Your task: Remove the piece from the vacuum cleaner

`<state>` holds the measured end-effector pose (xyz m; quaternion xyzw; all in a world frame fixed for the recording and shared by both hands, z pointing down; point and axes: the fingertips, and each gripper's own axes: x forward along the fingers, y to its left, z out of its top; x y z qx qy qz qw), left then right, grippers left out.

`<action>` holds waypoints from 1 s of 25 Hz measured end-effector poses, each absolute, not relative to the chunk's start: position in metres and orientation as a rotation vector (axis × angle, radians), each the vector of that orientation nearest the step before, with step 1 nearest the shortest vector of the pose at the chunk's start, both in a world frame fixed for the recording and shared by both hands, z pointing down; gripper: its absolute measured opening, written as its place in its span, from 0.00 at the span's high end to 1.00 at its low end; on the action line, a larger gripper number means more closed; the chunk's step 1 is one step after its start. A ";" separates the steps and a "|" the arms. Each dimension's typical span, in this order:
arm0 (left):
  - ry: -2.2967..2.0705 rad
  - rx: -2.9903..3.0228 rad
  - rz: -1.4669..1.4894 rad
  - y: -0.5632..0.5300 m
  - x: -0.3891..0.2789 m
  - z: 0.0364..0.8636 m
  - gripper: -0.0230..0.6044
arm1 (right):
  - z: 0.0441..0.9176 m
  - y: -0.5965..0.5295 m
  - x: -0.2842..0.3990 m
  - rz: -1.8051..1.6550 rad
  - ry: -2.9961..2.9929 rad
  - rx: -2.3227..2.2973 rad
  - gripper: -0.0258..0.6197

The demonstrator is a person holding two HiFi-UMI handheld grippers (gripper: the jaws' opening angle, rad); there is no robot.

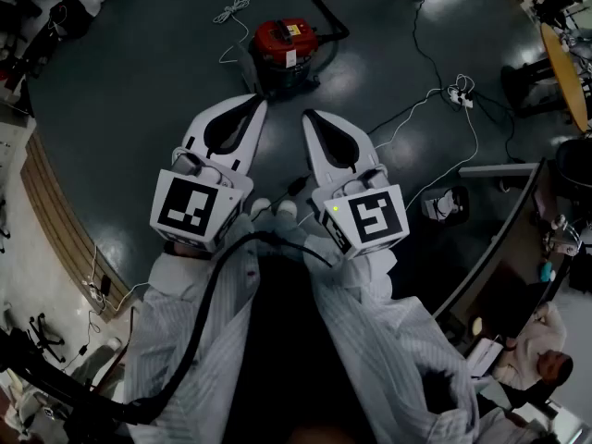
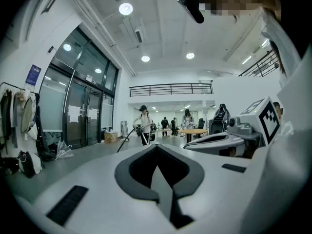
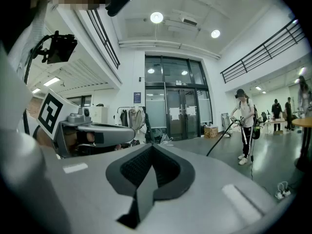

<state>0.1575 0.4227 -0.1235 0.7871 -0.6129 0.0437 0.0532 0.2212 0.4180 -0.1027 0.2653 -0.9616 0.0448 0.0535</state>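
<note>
I hold my left hand-held gripper and my right hand-held gripper side by side in front of my body, both pointing forward and a little apart from each other. On both, the jaws are together and nothing is between them; their own views show only the hall beyond. The red vacuum cleaner stands on the dark floor, well ahead of both tips, so I touch nothing of it. A black hose leaves it toward the top edge of the head view, and a white cable lies near it. I judge the jaws are closed because no grasp is begun yet. Which piece must come off I cannot tell from here; I would first need to come nearer and lower.
</note>
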 end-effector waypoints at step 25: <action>-1.904 2.306 0.191 0.390 0.117 -0.096 0.96 | -0.086 0.373 0.191 0.234 -2.944 0.723 0.96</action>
